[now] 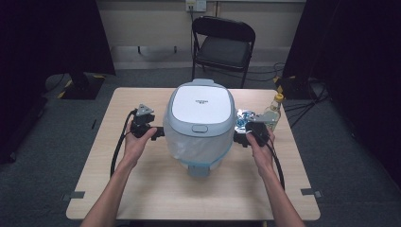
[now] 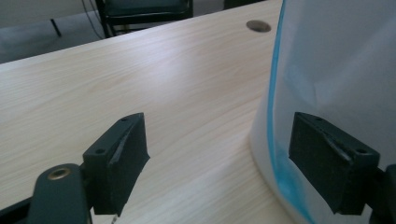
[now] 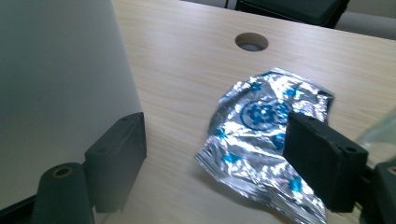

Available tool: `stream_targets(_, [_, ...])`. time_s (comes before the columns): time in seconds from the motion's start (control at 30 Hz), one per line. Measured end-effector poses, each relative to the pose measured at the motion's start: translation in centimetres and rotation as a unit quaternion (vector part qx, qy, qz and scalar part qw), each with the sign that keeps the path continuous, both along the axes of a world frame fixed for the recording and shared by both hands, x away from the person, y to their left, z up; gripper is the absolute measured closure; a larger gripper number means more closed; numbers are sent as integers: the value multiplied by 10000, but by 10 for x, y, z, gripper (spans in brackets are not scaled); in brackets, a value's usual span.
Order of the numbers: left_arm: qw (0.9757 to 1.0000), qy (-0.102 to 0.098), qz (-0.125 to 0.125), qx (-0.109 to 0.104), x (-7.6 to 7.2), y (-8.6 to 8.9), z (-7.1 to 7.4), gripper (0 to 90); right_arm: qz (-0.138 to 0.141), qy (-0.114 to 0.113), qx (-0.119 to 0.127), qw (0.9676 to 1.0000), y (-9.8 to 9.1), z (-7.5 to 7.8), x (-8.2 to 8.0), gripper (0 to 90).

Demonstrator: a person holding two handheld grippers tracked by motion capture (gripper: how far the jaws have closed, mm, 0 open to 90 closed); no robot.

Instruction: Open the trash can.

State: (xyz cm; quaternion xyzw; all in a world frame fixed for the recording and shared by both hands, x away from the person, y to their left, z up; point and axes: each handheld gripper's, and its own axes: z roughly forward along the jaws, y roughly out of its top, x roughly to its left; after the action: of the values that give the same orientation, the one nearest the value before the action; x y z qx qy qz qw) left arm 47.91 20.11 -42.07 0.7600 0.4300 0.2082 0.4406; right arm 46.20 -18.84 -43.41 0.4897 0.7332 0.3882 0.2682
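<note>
The big white and grey rice cooker with rounded sides and a shut lid [image 1: 201,124] sits in the middle of my light wooden table [image 1: 142,189], a little nearer the far edge. Its lid has a flat white top and a small grey button at the front. A thin blue line runs round its lower body, and a grey tab sticks out at the bottom front.

My left tongs [image 1: 158,134] are by the cooker's left side and my right tongs [image 1: 239,137] are by its right side. In the left gripper view my left tongs [image 2: 243,163] are spread wide. One jaw is over bare wood and the other is in front of the cooker's white wall [image 2: 336,70]. I cannot tell if that jaw touches it. In the right gripper view my right tongs [image 3: 233,163] are spread wide too, and pinch nothing. One jaw is right by the cooker's wall [image 3: 56,93].

A crinkled shiny silver wrapper with blue marks [image 3: 261,135] lies on the table just past my right tongs, close to a round hole in the wood [image 3: 251,41]. From the high view I also see a clear bottle with a yellow cap [image 1: 273,111] near the right edge, beside the wrapper [image 1: 245,118]. A black folding chair [image 1: 222,45] stands behind the far edge.
</note>
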Motion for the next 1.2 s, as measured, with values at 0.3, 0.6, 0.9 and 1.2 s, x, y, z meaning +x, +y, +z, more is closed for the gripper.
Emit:
stream_targets(0.3, [9986,253,-142,-437,5,-10,-14,259,206,-56,247,9995,14,-2,9,239])
stream_targets(0.6, [9966,423,-329,-622,-3,-11,-10,505,481,-148,488,9975,18,-3,10,491])
stream_targets(0.9, [9960,419,-552,-556,-17,1,-9,560,769,-205,447,9958,30,-2,7,628])
stream_targets(1.2, [9972,387,-514,-372,-32,12,-6,536,938,-188,415,9945,41,-1,-3,641])
